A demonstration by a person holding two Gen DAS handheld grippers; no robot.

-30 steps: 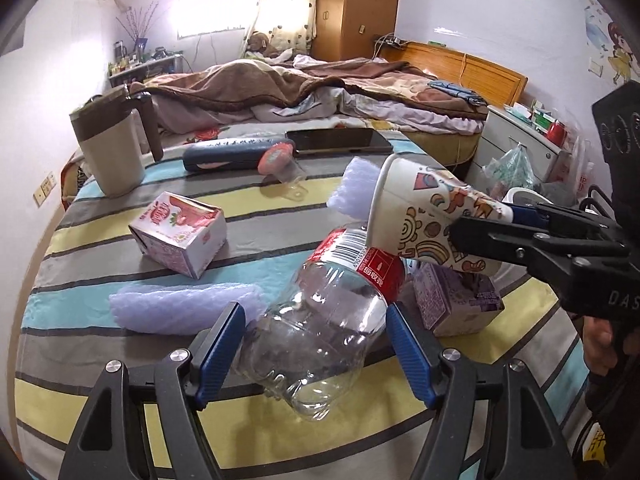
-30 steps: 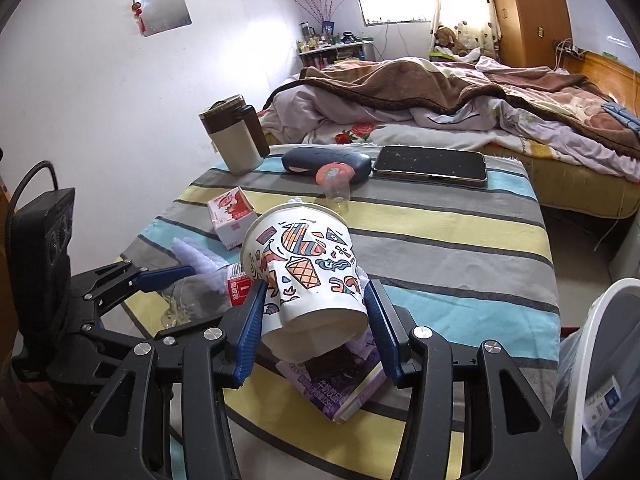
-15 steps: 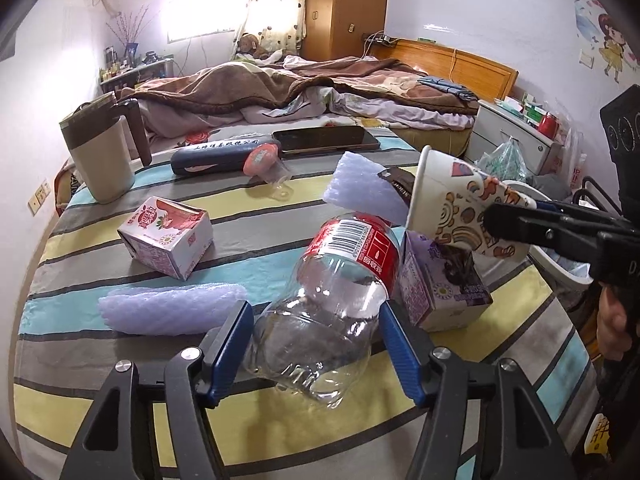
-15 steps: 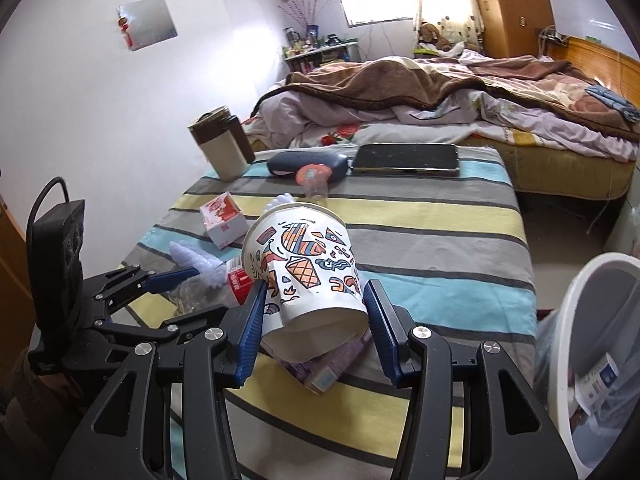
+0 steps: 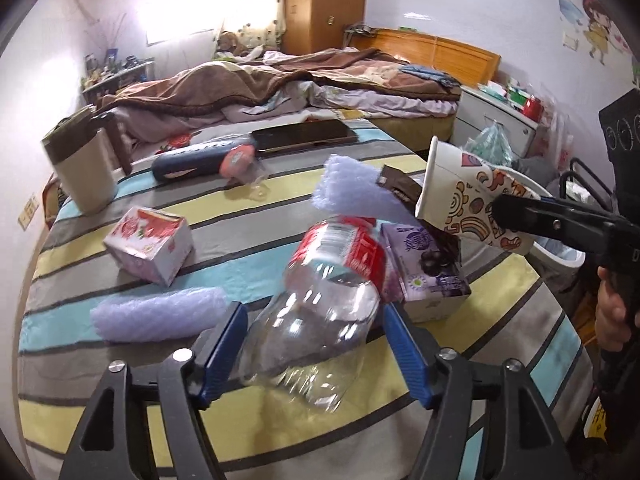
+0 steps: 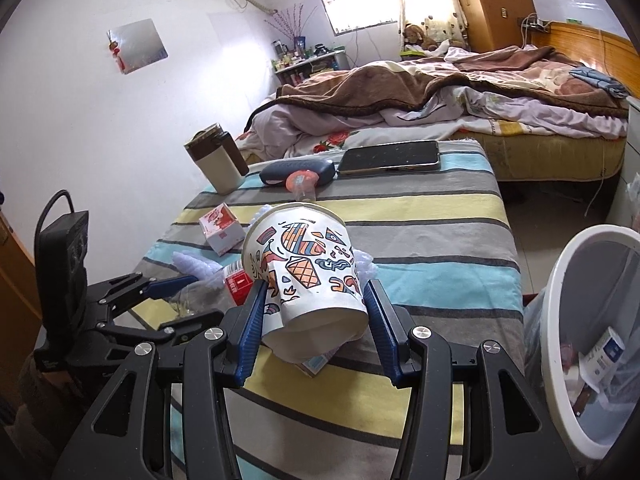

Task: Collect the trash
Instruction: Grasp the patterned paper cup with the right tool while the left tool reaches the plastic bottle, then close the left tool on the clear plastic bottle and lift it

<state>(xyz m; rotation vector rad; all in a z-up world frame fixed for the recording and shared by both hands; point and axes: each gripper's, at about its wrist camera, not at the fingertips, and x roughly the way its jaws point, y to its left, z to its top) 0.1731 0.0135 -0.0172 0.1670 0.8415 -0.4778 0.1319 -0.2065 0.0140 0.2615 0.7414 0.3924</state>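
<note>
Right gripper [image 6: 314, 320] is clamped on the paper cup [image 6: 304, 276], bin [image 6: 560, 320] next on its right; left gripper [image 5: 312, 344] pinches the bottle [image 5: 320, 320].

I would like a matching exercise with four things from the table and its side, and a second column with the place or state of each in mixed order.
Things:
1. paper cup
2. clear plastic bottle
3. phone
4. white bin

Places or states:
A. lies flat at the far end of the striped table
B. held off the table in the right tongs
C. stands on the floor beside the table, holds some trash
D. lies between the pads of the left tongs

Pairs: 1-B, 2-D, 3-A, 4-C
</note>
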